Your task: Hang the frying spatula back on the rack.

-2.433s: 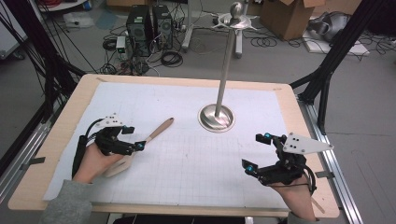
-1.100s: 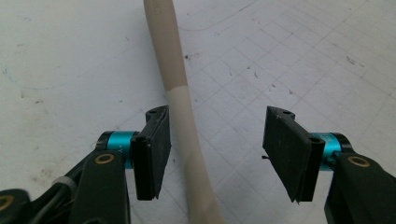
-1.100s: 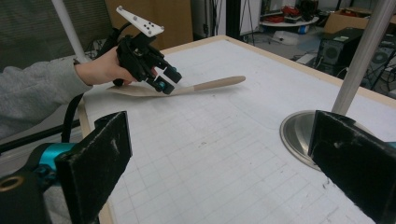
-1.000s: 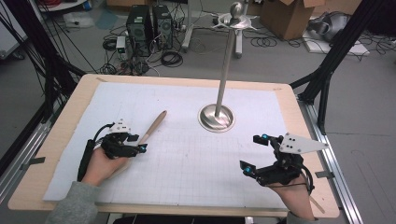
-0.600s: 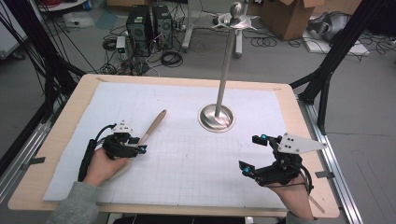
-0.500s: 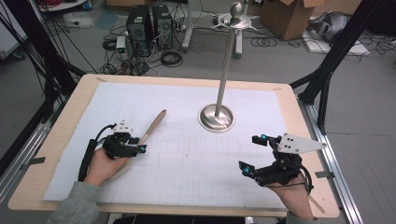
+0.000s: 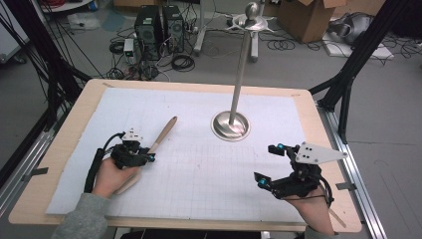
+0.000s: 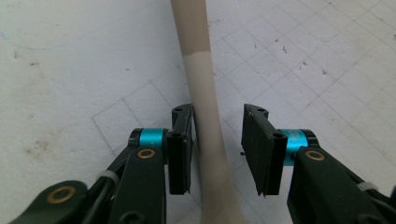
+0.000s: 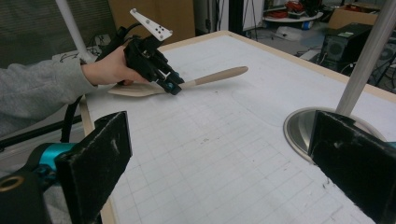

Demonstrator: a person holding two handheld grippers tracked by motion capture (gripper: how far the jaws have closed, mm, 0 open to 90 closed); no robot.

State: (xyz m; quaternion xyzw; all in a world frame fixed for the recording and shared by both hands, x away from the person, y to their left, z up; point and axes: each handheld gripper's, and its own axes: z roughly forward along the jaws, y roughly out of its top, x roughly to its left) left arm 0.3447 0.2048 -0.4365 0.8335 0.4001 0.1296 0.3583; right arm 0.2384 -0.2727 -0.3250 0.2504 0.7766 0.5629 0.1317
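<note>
A pale wooden spoon [image 7: 163,133] lies on the white gridded mat [image 7: 199,164], left of centre, its handle pointing toward the far right. My left gripper [image 7: 148,158] straddles the handle [image 8: 201,84] from above. Its jaws have just been closing. One pad [image 8: 181,149] touches the wood, while the other pad [image 8: 259,149] stands a small gap away. The spoon's blade [image 9: 133,89] lies under the hand. My right gripper [image 7: 266,163] hovers at the mat's near right, jaws wide open and with nothing between them [image 9: 219,163]. The right gripper view also shows the left gripper [image 9: 170,86] on the spoon [image 9: 219,75].
A metal stand with a round base [image 7: 230,124] and a tall pole [image 7: 242,64] rises at the mat's far middle, and its base [image 9: 303,130] sits just ahead of my right gripper. The wooden table edge [image 7: 318,124] frames the mat. Computers, cables and boxes lie on the floor beyond.
Since the oldest frame the left hand has settled over the spoon and the handle's tip has swung slightly left and farther away. The right gripper has stayed put.
</note>
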